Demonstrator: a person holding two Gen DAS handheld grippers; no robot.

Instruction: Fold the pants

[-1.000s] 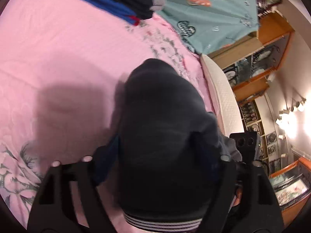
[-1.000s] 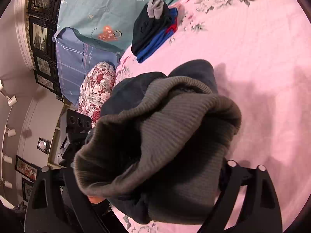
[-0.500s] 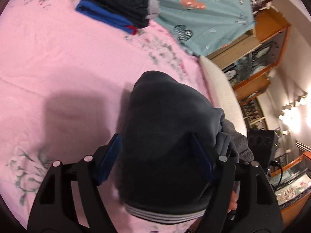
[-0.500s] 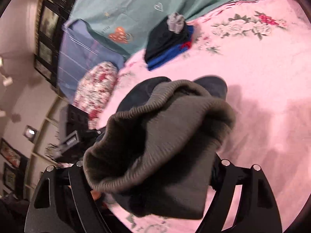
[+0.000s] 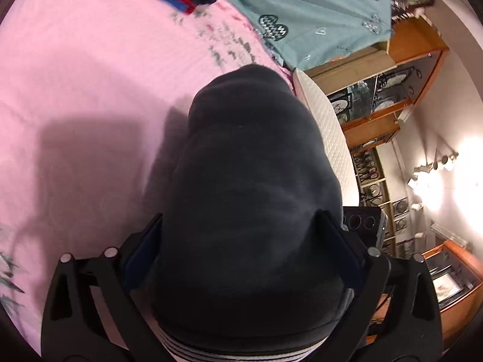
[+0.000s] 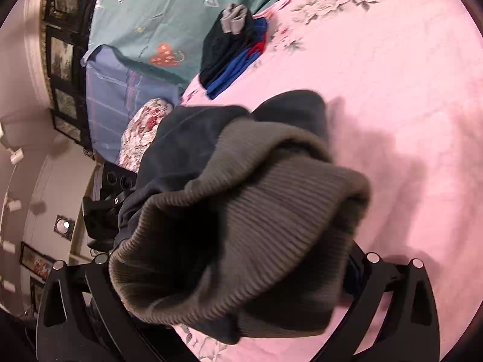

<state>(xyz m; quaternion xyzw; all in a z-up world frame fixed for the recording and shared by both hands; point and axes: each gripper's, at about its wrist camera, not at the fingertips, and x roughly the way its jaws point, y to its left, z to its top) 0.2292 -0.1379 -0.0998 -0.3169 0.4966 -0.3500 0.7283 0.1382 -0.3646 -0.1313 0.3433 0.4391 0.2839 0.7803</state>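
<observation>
I read no brand or writing on the dark navy pants (image 5: 250,199), only white stripes at their lower edge. My left gripper (image 5: 241,241) is closed on this fabric, which bulges between the fingers and hides the tips. My right gripper (image 6: 235,271) clamps the grey ribbed cuff (image 6: 241,235) of the same pants, raised above the pink bedsheet (image 6: 392,90). A folded clothes pile (image 6: 232,48) lies well apart; the left view cuts it off.

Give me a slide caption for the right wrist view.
Right gripper holding dark pants by their grey ribbed cuff above a pink bedspread.
</observation>
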